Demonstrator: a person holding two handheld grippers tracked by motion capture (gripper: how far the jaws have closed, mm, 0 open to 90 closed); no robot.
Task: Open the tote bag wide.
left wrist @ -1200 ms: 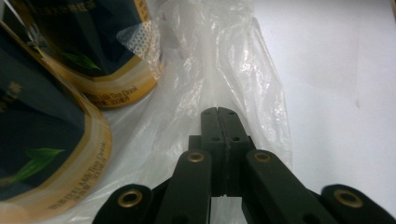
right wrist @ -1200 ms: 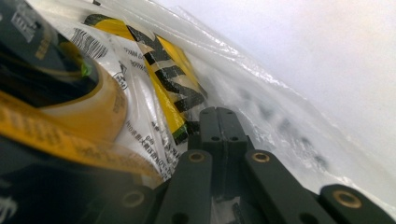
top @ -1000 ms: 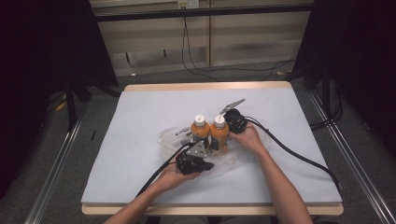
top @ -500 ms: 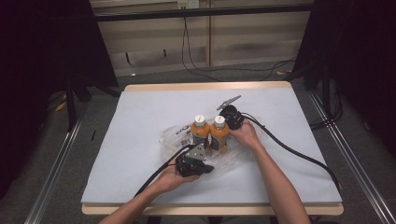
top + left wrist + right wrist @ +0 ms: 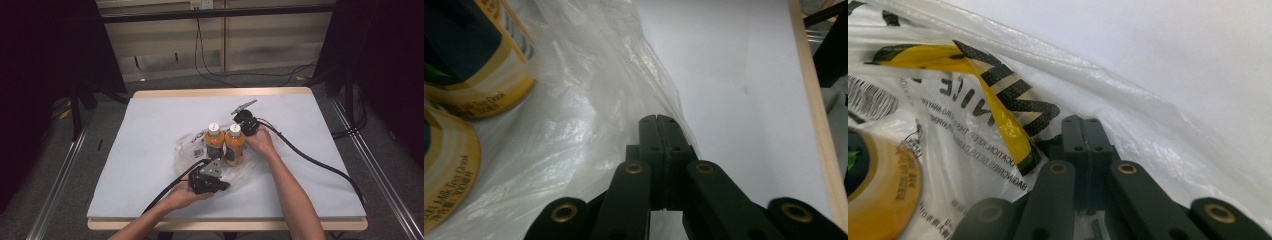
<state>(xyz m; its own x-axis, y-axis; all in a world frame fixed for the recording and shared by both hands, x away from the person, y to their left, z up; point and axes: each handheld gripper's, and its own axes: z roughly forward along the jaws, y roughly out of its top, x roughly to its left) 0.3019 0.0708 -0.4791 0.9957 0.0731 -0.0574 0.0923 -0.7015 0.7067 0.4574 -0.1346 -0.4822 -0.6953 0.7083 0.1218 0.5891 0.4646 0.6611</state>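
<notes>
Two orange milk-tea bottles point(image 5: 225, 145) stand upright, touching, on a clear plastic bag point(image 5: 192, 150) spread over the white table point(image 5: 150, 125). Each gripper seems to have hold of the film on opposite sides — probably to draw the bag up around the bottles.

The left gripper point(image 5: 658, 120) has its jaws pressed together on the bag's edge at the near side; the film point(image 5: 574, 130) runs up to and under the tips, with the bottle bases point(image 5: 474, 60) off to the left of the jaws, apart from them.

The right gripper point(image 5: 1082, 121) — jaws likewise clamped flat — pinches the printed film point(image 5: 988, 100) (warning text and a yellow-black stripe) just beside a bottle point(image 5: 878, 190).
</notes>
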